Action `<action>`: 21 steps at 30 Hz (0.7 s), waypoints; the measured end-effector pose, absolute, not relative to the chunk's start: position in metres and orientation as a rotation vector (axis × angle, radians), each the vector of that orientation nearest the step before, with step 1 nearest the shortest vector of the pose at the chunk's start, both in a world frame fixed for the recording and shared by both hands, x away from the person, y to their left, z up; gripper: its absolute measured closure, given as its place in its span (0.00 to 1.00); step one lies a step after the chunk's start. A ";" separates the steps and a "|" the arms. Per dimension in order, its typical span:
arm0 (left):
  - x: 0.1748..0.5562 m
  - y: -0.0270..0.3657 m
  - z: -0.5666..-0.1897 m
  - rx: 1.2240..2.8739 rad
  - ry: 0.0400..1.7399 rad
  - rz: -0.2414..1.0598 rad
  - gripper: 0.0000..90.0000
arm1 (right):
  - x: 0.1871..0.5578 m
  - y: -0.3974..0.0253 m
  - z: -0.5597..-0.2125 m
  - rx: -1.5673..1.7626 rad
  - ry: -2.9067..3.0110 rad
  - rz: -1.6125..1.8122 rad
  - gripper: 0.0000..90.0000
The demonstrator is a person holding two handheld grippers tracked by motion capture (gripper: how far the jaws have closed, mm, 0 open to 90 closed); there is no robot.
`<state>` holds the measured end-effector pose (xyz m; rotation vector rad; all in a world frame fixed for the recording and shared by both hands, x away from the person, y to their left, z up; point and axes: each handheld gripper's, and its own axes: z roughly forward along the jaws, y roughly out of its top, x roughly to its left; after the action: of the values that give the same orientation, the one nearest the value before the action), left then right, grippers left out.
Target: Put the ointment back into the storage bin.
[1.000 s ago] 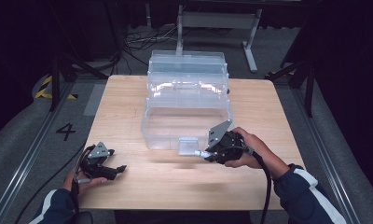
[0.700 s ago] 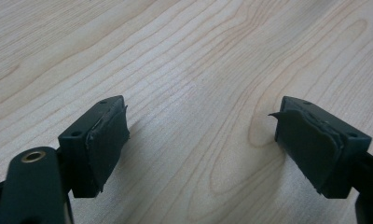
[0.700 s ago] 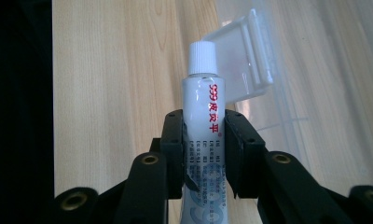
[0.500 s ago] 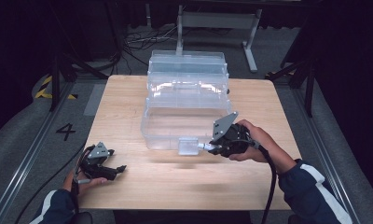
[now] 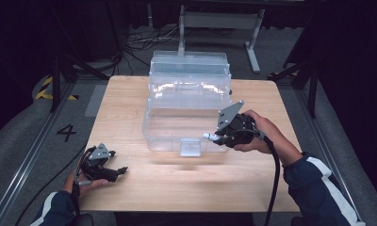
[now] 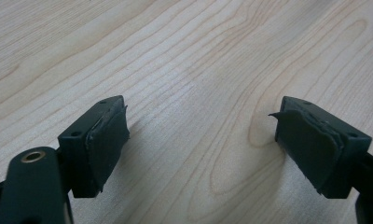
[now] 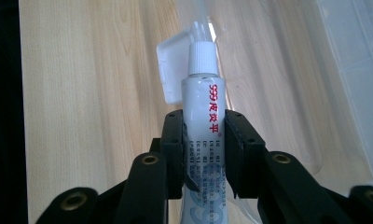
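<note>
A clear plastic box (image 5: 186, 108) stands open in the middle of the wooden table (image 5: 130, 99), its lid tipped back. My right gripper (image 5: 215, 138) hovers at the box's front right corner, shut on a white tube (image 7: 204, 116) with red lettering and a white cap; the cap points toward the box's front latch (image 7: 173, 70). In the high view the tube's cap (image 5: 207, 136) pokes out to the left of the jaws. My left gripper (image 5: 116, 170) rests at the table's front left, open, with bare wood between its pads (image 6: 105, 140).
Metal frame legs (image 5: 252, 42) and cables (image 5: 135, 40) lie on the grey floor behind the table. A rail (image 5: 21, 160) with a painted "4" runs along the left side. Bare wood spans the front of the table between the two hands.
My right gripper has lifted and moved slightly back and right with the tube, toward the box's front right corner. The left gripper has stayed put.
</note>
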<state>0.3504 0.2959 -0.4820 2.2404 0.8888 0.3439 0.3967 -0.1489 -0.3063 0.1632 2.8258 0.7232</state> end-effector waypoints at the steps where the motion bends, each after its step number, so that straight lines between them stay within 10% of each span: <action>1: 0.350 0.296 -0.482 2.241 0.889 0.343 0.19 | 0.398 -0.149 -0.306 0.171 2.821 0.717 0.80; 21: 0.350 0.296 -0.482 2.240 0.890 0.342 0.19 | 0.436 -0.130 -0.300 0.198 2.845 0.624 0.80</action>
<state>0.3503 0.2958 -0.4820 2.2404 0.8901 0.3420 0.4363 -0.1301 -0.2995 0.1983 2.8447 0.6240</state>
